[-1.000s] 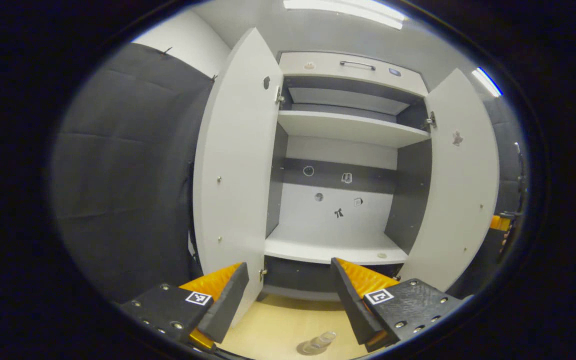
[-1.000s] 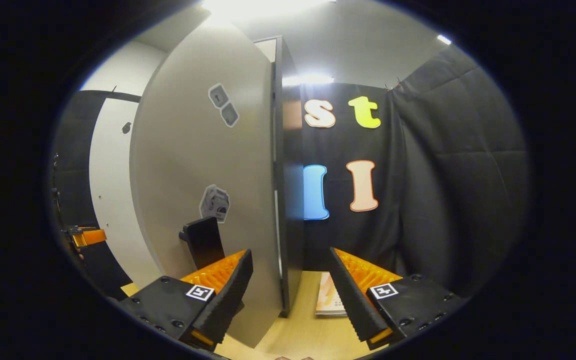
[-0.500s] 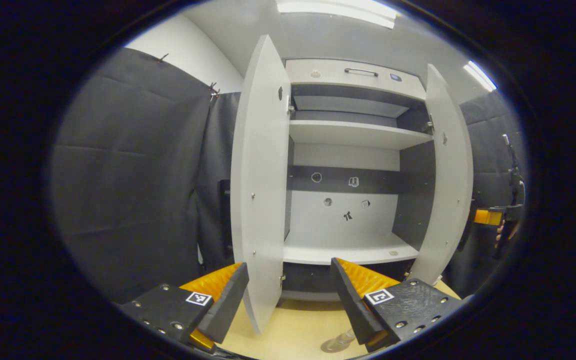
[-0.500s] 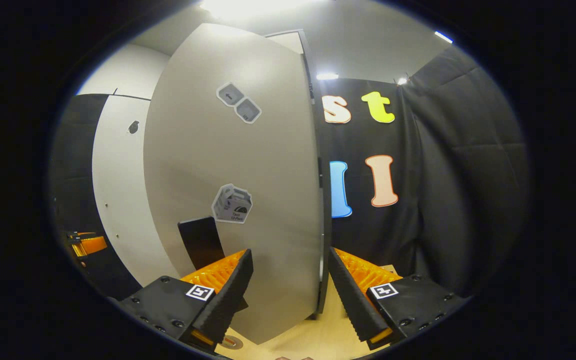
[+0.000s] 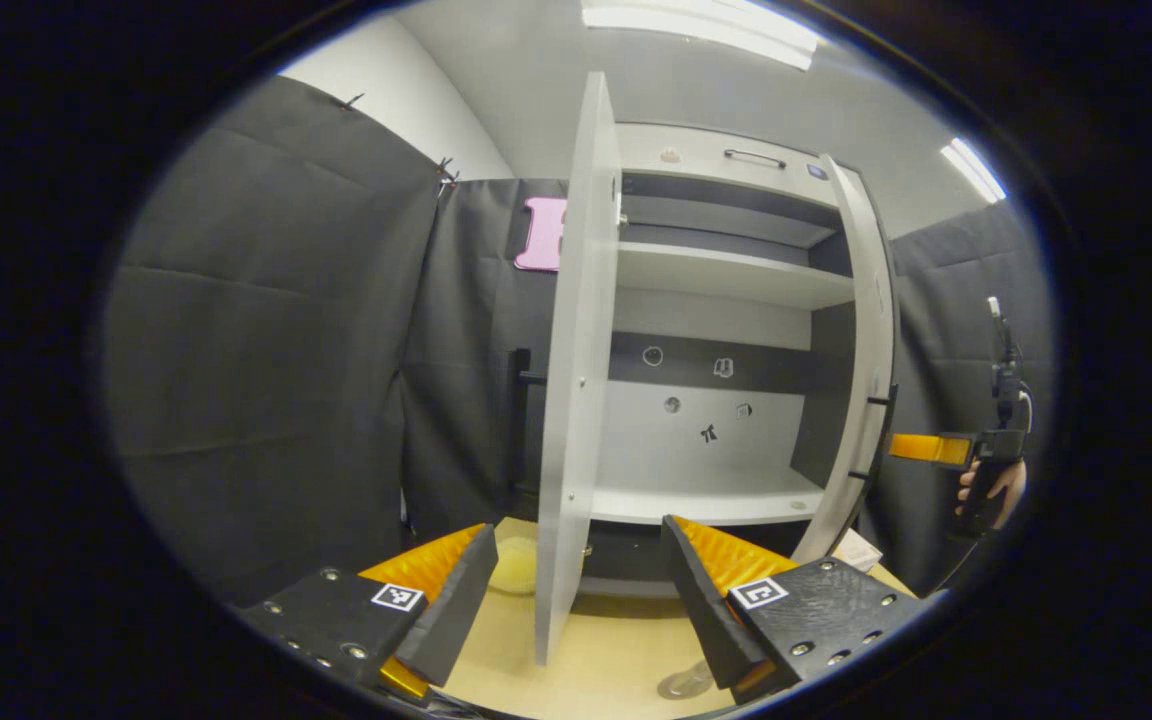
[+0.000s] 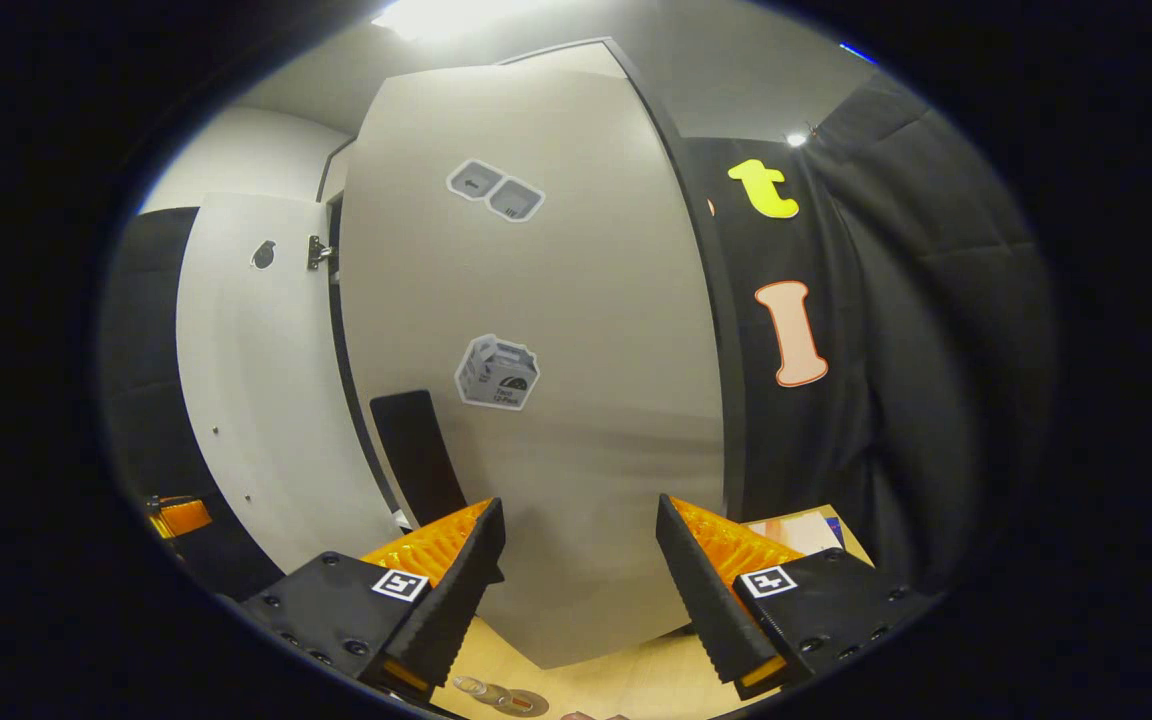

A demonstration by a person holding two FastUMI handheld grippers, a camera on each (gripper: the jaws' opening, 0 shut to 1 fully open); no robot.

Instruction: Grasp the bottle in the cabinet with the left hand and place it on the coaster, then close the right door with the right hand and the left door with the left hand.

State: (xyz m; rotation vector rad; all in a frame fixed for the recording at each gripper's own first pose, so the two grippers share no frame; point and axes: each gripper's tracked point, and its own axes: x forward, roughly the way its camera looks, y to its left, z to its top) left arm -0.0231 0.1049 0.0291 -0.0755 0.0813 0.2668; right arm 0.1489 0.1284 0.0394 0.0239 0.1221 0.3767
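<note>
Step in hand: you are on the door-closing stage; the bottle [image 5: 684, 683] stands outside the cabinet [image 5: 726, 300], low on the tabletop [image 5: 616, 660] just beside your left gripper's inner finger, and its seat on the coaster cannot be made out there.
Left gripper [image 5: 576, 590]: released, jaws spread wide and holding nothing, hanging in front of the left door [image 5: 571, 400], whose free edge points almost straight at you.
Left door: swung out edge-on, its lower corner reaching over the tabletop between your fingers; dark booth cloth lies to its left with room to spare.
Cabinet interior: the shelves look bare, so nothing seems to stand in a door's way.
Right door [image 6: 536, 350]: in the left gripper view it shows as a narrow strip at the cabinet's right side, partly swung in; in the right gripper view its broad face lies close ahead, with a black handle [image 6: 416, 455] low at its left.
Right gripper [image 6: 576, 590]: jaws wide apart, gripping nothing, set near the door's face; contact cannot be told.
Coaster [image 6: 521, 703]: a round disc at the bottom rim of the right gripper view, below the door's lower edge.
Next move, as judged: push the right door fully home first, then press the left door's outer face round, minding the bottle near its swing.
</note>
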